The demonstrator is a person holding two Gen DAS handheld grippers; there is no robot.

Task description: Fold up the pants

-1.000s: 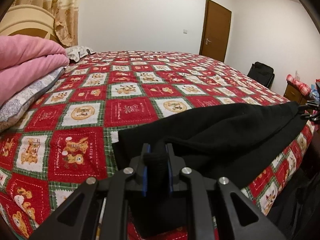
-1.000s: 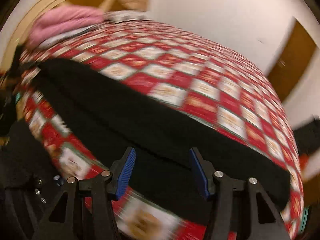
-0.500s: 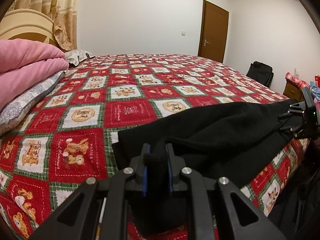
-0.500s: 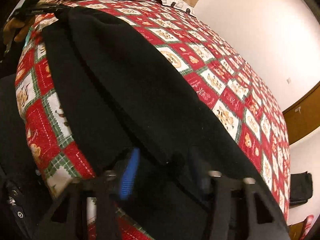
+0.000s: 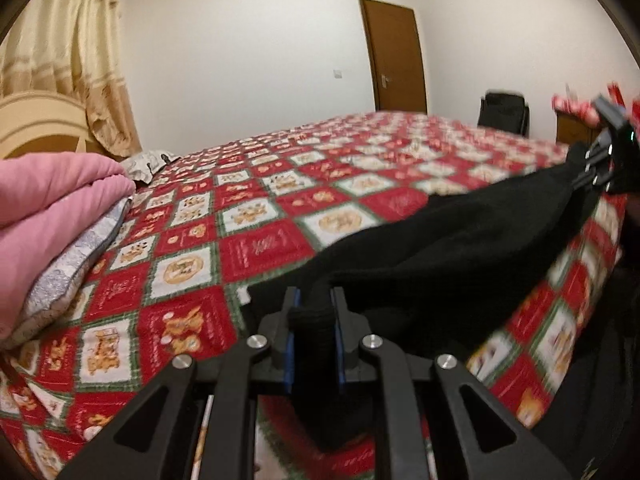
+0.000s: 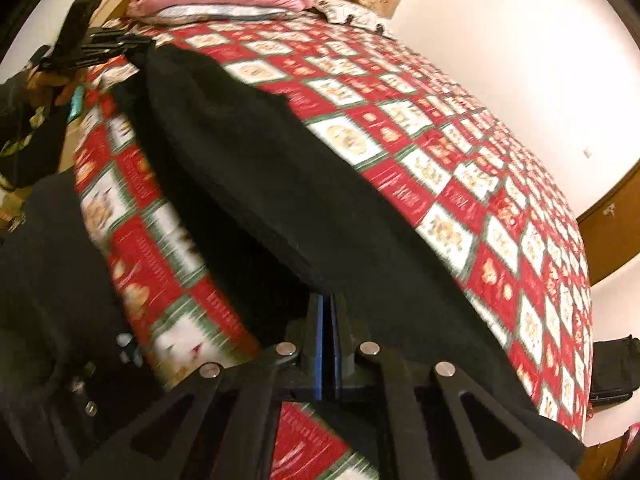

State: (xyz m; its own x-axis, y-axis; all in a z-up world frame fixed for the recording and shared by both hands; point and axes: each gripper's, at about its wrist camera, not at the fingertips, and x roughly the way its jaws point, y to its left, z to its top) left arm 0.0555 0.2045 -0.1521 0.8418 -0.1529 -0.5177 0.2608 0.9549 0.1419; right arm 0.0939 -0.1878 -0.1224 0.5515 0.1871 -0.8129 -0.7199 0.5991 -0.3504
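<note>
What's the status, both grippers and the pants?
Left gripper shut on black pants at one end. Right gripper shut on the other end. Pants stretched along bed edge, not yet folded. Pink blanket off to the side, not in the way.

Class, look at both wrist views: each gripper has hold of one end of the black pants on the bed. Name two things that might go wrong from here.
1. The right gripper pinches only a thin edge of the pants, so the cloth may slip out under tension.
2. The pants lie along the bed's near edge, partly draped over the side; if the left gripper loses its bunched end, they could slide off.
</note>
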